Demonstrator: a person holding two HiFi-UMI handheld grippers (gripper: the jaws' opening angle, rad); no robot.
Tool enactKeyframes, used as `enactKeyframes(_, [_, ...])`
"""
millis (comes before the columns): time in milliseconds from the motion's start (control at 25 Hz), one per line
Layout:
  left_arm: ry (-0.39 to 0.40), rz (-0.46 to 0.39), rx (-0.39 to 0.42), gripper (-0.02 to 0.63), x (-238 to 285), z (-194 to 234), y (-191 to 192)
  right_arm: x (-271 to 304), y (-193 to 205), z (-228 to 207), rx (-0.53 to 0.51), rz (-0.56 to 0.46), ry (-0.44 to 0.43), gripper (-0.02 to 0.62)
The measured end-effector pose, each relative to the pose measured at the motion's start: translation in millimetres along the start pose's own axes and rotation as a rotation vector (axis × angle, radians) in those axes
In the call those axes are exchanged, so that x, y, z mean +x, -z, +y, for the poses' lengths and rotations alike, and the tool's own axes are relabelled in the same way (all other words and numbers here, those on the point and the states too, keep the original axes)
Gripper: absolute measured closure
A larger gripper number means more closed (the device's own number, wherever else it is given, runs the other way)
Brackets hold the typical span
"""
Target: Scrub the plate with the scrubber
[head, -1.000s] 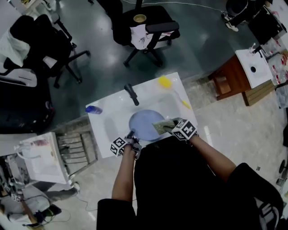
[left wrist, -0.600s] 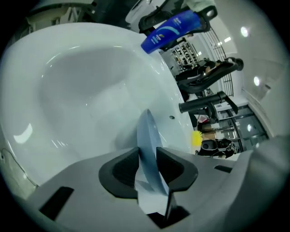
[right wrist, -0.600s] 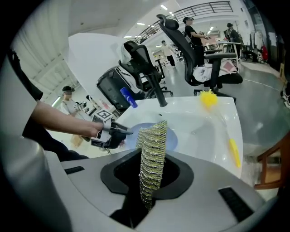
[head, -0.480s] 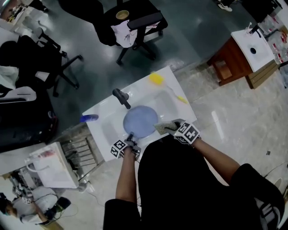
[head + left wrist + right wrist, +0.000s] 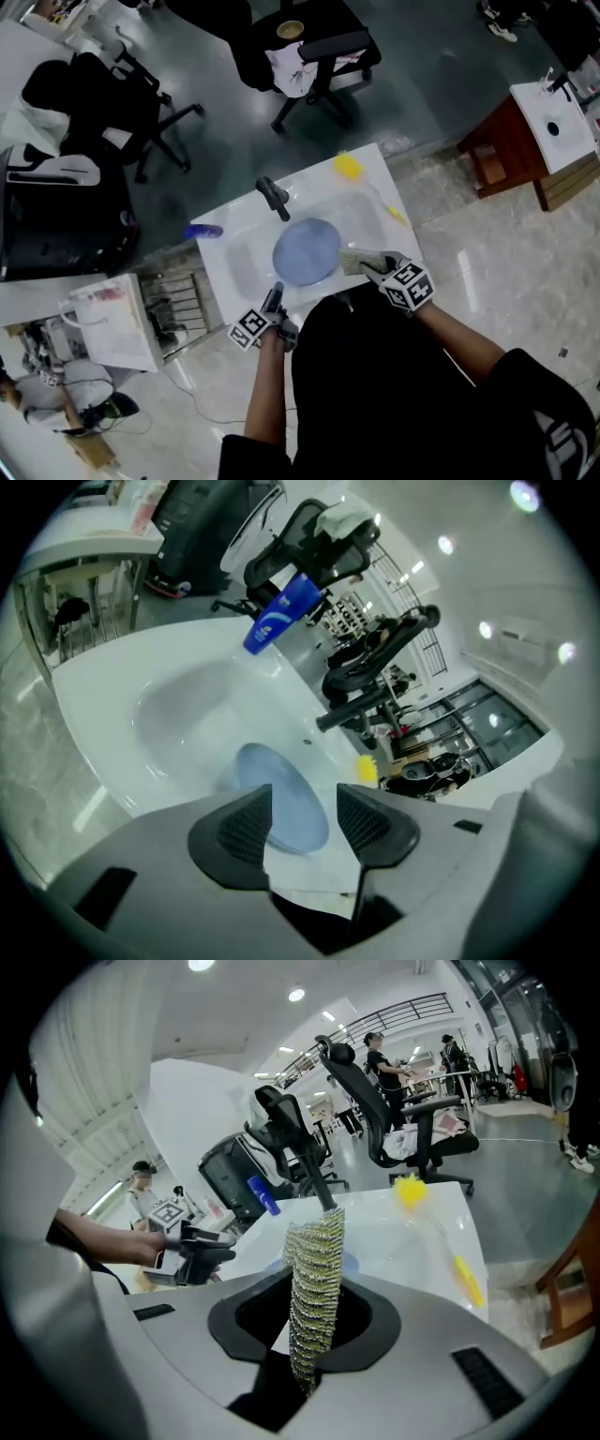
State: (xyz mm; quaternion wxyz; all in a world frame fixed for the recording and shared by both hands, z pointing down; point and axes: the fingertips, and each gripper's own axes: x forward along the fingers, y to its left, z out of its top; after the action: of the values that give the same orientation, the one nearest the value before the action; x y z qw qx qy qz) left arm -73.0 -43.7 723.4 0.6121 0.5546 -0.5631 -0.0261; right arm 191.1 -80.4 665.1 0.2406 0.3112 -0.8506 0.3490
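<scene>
The round blue plate (image 5: 307, 251) lies in the basin of the white sink (image 5: 246, 267). My left gripper (image 5: 274, 309) sits at the sink's near edge, just short of the plate's rim. In the left gripper view its jaws are opening wide; the plate (image 5: 281, 794) shows beyond the pads (image 5: 239, 832), and nothing is pressed between them. My right gripper (image 5: 373, 267) is shut on the green-grey mesh scrubber (image 5: 352, 261), held just right of the plate. In the right gripper view the scrubber (image 5: 314, 1269) stands upright from the jaws.
A black faucet (image 5: 274, 198) rises at the back of the sink. A yellow brush (image 5: 349, 167) with a long handle lies on the right rim. A blue bottle (image 5: 203, 231) lies on the left rim. Office chairs (image 5: 309, 56) stand beyond; a wire rack (image 5: 169, 319) stands left.
My left gripper has let go of the plate's near rim, opened and drawn back to the sink edge. The right gripper has carried the scrubber off the plate to its right.
</scene>
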Motion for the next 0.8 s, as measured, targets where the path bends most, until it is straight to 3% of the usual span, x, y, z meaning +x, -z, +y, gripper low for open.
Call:
enactKeyframes(80, [0.029, -0.076, 0.037, 0.403, -17.3, -24.6, -9.1, -9.3, -21.3, -5.9, -0.009, -0.032, 0.015, 0.528])
enactKeyframes(160, [0.060, -0.161, 0.128, 0.408, -33.3, -53.3, -22.0, -18.0, -48.2, -12.0, -0.046, -0.079, 0.041, 0.526])
enactKeyframes(440, [0.120, -0.488, 0.596, 0.441, -85.3, -166.3, -65.7, -55.3, -141.0, -20.7, -0.265, -0.264, 0.158, 0.528])
enactKeyframes(600, [0.173, -0.572, 0.619, 0.487, -108.3, -208.8, -83.1, -75.2, -177.5, -6.0, -0.311, -0.370, 0.171, 0.526])
enactKeyframes(800, [0.118, -0.656, 0.764, 0.598, -129.5, -230.4, -96.3, -87.3, -197.5, 0.9, -0.280, -0.443, 0.182, 0.528])
